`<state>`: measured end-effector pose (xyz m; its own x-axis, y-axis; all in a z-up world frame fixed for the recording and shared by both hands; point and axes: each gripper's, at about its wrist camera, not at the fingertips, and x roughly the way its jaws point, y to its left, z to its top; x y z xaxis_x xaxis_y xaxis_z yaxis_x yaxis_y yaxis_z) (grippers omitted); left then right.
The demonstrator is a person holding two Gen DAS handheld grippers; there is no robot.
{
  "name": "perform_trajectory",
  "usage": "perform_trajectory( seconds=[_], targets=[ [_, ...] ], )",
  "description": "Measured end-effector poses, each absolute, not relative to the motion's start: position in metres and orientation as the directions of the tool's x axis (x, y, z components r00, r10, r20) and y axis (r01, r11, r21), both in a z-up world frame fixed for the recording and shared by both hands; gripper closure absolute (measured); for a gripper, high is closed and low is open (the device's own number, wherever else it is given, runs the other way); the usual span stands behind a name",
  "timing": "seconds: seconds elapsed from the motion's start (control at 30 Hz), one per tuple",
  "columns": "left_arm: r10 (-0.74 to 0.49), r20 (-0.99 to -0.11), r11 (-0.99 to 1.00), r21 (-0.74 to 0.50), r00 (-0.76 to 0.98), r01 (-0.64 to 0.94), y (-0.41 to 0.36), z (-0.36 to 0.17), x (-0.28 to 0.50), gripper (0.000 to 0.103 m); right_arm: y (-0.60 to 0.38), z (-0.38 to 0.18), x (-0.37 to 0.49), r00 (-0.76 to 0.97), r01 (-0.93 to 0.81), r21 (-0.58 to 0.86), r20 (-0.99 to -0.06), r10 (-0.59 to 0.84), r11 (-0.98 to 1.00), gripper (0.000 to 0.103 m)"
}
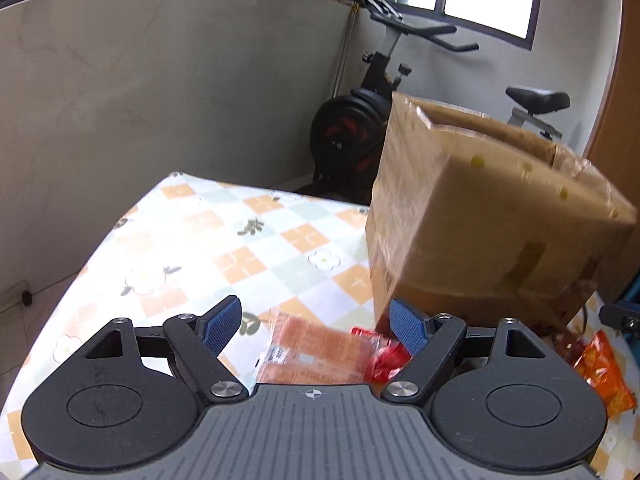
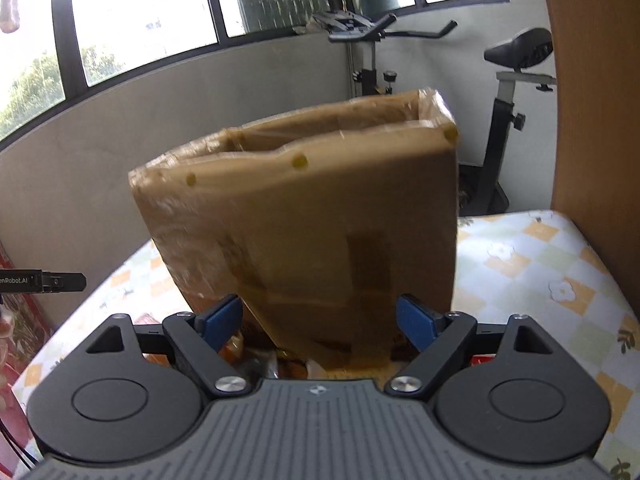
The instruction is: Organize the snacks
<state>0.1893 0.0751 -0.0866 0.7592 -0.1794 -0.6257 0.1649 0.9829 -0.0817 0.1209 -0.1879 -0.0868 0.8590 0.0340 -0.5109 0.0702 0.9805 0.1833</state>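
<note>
A tall open cardboard box (image 1: 488, 216) stands on the checked tablecloth (image 1: 224, 240), right of my left gripper (image 1: 316, 322). That gripper is open, and below its blue pads lie an orange-pink snack pack (image 1: 316, 354) and a red wrapper (image 1: 384, 356); neither is gripped. An orange snack bag (image 1: 604, 376) lies further right. In the right wrist view the same box (image 2: 316, 220) fills the middle, just beyond my open right gripper (image 2: 320, 322). Several blurred snack packets (image 2: 276, 360) lie at the box's foot, between and under the fingers.
An exercise bike (image 1: 360, 120) stands behind the table by the grey wall. A wooden panel (image 2: 592, 92) rises at the right edge. The other gripper's black tip (image 2: 56, 280) shows at the left of the right wrist view. Bare cloth (image 2: 540, 272) lies right of the box.
</note>
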Motion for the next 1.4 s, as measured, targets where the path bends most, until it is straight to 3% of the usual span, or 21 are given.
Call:
perform_trajectory(
  seconds=[0.3,0.57,0.83,1.0,1.4],
  targets=[
    [-0.224,-0.681,0.966,-0.06,0.698,0.251,0.072,-0.134,0.204,0.02,-0.2,-0.108,0.126,0.827,0.107,0.206,-0.562,0.028,0.973,0.016],
    [-0.179,-0.723,0.945,0.062,0.667,0.32,0.061,-0.158,0.215,0.017,-0.204,-0.121,0.133,0.806,0.129,0.203,-0.591,0.017,0.971,0.016],
    [-0.187,-0.744,0.961,-0.002,0.641,0.278,0.066,-0.171,0.229,0.012,-0.208,-0.129,0.134,0.791,0.148,0.204,-0.611,0.008,0.968,0.016],
    [-0.178,-0.726,0.967,-0.003,0.664,0.256,0.066,-0.17,0.225,0.025,-0.209,-0.133,0.133,0.786,0.152,0.21,-0.618,0.011,0.966,0.016],
    [-0.158,-0.699,0.984,-0.057,0.697,0.166,0.088,-0.149,0.194,0.026,-0.204,-0.137,0.126,0.78,0.146,0.221,-0.625,0.025,0.964,0.016]
  ],
)
